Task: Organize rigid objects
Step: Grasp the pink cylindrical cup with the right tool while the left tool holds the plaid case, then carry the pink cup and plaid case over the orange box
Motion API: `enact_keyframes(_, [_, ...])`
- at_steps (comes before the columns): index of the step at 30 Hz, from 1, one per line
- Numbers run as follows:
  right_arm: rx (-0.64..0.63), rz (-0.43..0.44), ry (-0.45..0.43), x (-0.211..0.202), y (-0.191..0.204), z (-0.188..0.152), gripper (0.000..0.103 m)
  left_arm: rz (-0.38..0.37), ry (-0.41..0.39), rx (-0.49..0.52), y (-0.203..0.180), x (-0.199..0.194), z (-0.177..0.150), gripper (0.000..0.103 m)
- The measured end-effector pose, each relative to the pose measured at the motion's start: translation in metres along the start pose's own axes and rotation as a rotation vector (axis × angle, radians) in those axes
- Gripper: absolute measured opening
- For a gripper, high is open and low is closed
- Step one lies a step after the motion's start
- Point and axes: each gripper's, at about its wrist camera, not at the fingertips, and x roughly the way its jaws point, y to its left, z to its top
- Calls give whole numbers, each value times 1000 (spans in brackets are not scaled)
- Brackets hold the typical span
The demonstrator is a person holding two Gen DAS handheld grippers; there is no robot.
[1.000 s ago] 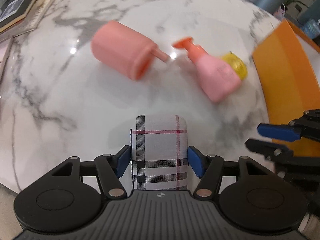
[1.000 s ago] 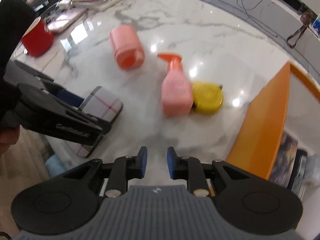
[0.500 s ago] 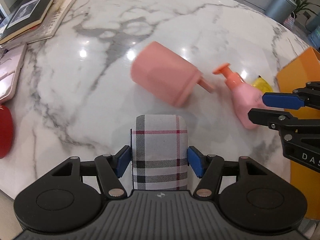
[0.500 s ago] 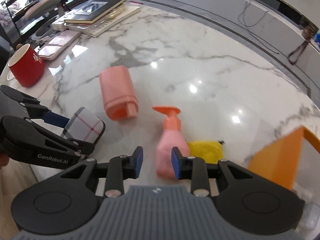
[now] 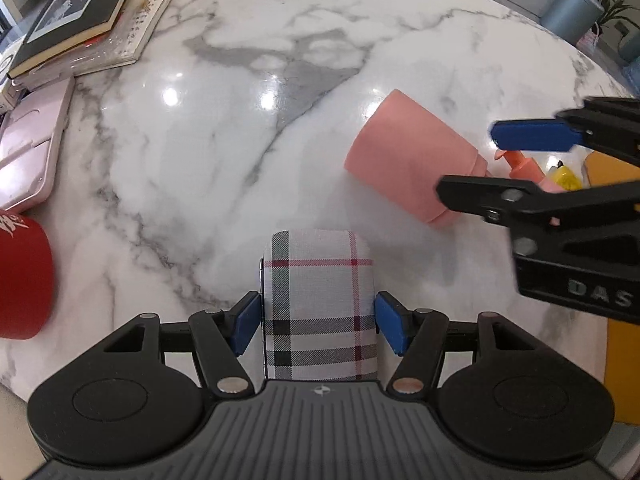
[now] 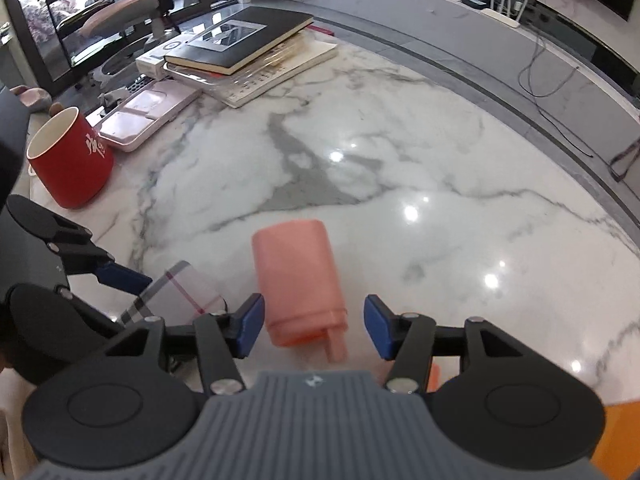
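Observation:
My left gripper is shut on a plaid-covered case and holds it just above the marble table; the case also shows in the right wrist view. My right gripper is open, its pads on either side of a pink cup that lies on its side, apart from it. The cup shows in the left wrist view too. A pink pump bottle and a yellow tape measure lie behind the right gripper, mostly hidden.
A red mug stands at the table's left edge. A pink compartment box and a stack of books lie at the far left. An orange tray sits at the right.
Both grippers have swung left. My right gripper has opened wider and moved from over the pump bottle to straddle the pink cup. The left still holds the plaid case.

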Motion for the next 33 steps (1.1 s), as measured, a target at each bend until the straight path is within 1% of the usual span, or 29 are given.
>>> enact_keyframes(3, [-3,4,10,10,0,5,58,2,-7,39,-1,1,-1,75])
enact_keyframes(4, [2,10,10,12,0,7,58,4,-13,50,-2,1,-2,78])
enact_keyframes(8, [36,38,20,24,-1,10,60,-1,-24,71,-2,6,-3,84])
enact_keyframes(11, [50,43,30,32,0,11,60,32,-32,118,-9,7,-5,84])
enact_keyframes(13, [61,49,32,36,1,12,60,37,-35,141,-12,6,-7,79])
enact_keyframes(16, [68,52,40,41,4,12,60,33,-41,134,-10,6,-6,78])
enact_keyframes(17, [69,50,50,42,4,12,56,31,-44,129,-9,5,-7,78])
enact_keyframes(18, [69,46,55,43,5,11,55,30,-47,128,-9,5,-7,77])
enact_keyframes(21, [78,52,64,39,2,6,55,26,-59,121,-10,3,-8,77])
enact_keyframes(25, [88,37,66,26,-3,-5,55,19,-54,115,-13,0,-10,77])
enact_keyframes(29, [109,26,74,9,-9,-17,55,-24,-48,67,-14,-4,-15,77])
enact_keyframes(33, [117,11,57,-16,-13,-35,55,-40,-61,69,-24,-13,-25,76])
